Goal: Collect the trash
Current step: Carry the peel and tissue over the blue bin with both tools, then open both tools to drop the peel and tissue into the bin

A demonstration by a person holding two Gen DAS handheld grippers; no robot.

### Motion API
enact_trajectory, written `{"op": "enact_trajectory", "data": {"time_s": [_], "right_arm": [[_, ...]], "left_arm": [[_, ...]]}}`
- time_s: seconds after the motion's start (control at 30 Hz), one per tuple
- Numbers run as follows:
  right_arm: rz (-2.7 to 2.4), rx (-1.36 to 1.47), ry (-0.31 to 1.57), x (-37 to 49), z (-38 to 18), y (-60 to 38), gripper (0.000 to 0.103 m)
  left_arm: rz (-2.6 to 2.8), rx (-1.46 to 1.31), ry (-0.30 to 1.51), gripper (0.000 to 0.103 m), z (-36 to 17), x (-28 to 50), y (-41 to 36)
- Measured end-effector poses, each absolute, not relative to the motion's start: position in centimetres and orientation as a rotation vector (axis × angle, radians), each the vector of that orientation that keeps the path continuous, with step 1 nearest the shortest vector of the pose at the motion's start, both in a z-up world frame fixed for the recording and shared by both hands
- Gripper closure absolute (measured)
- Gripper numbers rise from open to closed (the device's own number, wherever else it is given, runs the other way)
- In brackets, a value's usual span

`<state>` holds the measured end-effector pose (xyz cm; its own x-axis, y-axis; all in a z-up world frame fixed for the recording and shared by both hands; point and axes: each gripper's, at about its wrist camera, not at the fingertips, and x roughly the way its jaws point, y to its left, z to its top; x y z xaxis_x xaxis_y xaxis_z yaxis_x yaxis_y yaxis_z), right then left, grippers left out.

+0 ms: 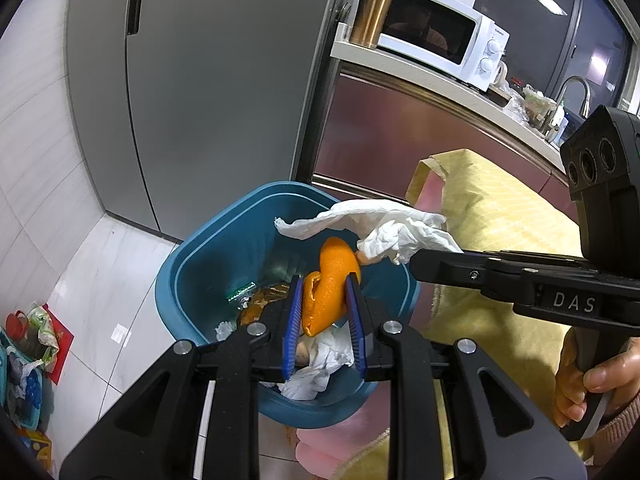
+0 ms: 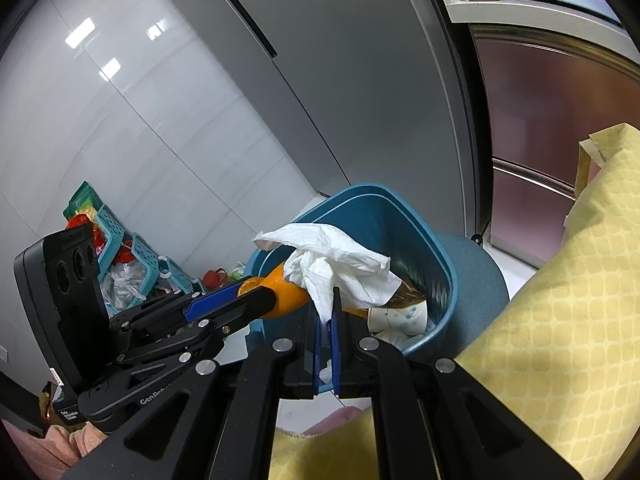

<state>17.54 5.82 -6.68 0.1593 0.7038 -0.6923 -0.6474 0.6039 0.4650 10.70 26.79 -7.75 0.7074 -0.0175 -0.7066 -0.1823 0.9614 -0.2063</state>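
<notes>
An orange peel [image 1: 330, 288] is pinched between the blue pads of my left gripper [image 1: 323, 286], which is shut on it above the blue trash bin [image 1: 208, 264]. My right gripper [image 2: 329, 300] is shut on a crumpled white tissue [image 2: 336, 264] that hangs over the same bin [image 2: 404, 216]. In the left wrist view the right gripper [image 1: 416, 262] comes in from the right with the tissue [image 1: 380, 228] at its tip. In the right wrist view the left gripper [image 2: 260, 294] comes in from the left with the peel [image 2: 286, 294]. The bin holds tissues, a paper cup [image 2: 400, 314] and wrappers.
A grey fridge [image 1: 208, 80] stands behind the bin. A yellow cloth [image 1: 492, 216] covers a surface at the right. A counter with a white microwave [image 1: 440, 36] and a copper tumbler [image 1: 374, 10] lies beyond. Teal baskets and bags [image 2: 124, 256] clutter the floor at the left. A person's hand [image 1: 592, 380] holds the right handle.
</notes>
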Motion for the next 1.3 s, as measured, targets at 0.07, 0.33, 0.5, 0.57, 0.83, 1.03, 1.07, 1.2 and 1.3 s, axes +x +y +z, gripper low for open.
{"op": "enact_trajectory", "data": {"time_s": [0.07, 0.33, 0.5, 0.57, 0.83, 1.03, 1.07, 1.2, 1.3], "right_arm": [[0.964, 0.057, 1.037, 17.6, -6.9, 6.2, 0.099], [0.95, 0.02, 1.071, 17.5, -7.4, 7.5, 0.099], [0.939, 0.004, 1.082, 17.8, -7.6, 8.1, 0.098], [0.935, -0.003, 1.087, 17.8, -7.8, 8.3, 0.098], [0.914, -0.024, 1.106, 18.1, -8.6, 8.9, 0.098], [0.897, -0.048, 1.113, 18.4, -8.8, 9.5, 0.093], [0.895, -0.053, 1.113, 18.4, -8.9, 9.6, 0.091], [0.887, -0.051, 1.099, 18.5, -8.8, 9.6, 0.081], [0.885, -0.044, 1.088, 18.6, -8.6, 9.1, 0.077]], "left_arm": [[0.096, -0.275, 0.786, 0.081, -7.9, 10.9, 27.0], [0.114, -0.289, 0.807, 0.081, -9.0, 11.6, 27.7], [0.118, -0.292, 0.816, 0.081, -9.5, 12.1, 28.0], [0.121, -0.292, 0.818, 0.081, -9.6, 12.2, 28.0], [0.13, -0.296, 0.826, 0.081, -10.1, 12.5, 28.1], [0.132, -0.304, 0.841, 0.079, -10.7, 13.1, 28.4], [0.131, -0.307, 0.845, 0.078, -10.9, 13.1, 28.5], [0.128, -0.33, 0.857, 0.076, -11.7, 13.4, 28.9], [0.133, -0.343, 0.859, 0.07, -12.1, 13.4, 29.2]]}}
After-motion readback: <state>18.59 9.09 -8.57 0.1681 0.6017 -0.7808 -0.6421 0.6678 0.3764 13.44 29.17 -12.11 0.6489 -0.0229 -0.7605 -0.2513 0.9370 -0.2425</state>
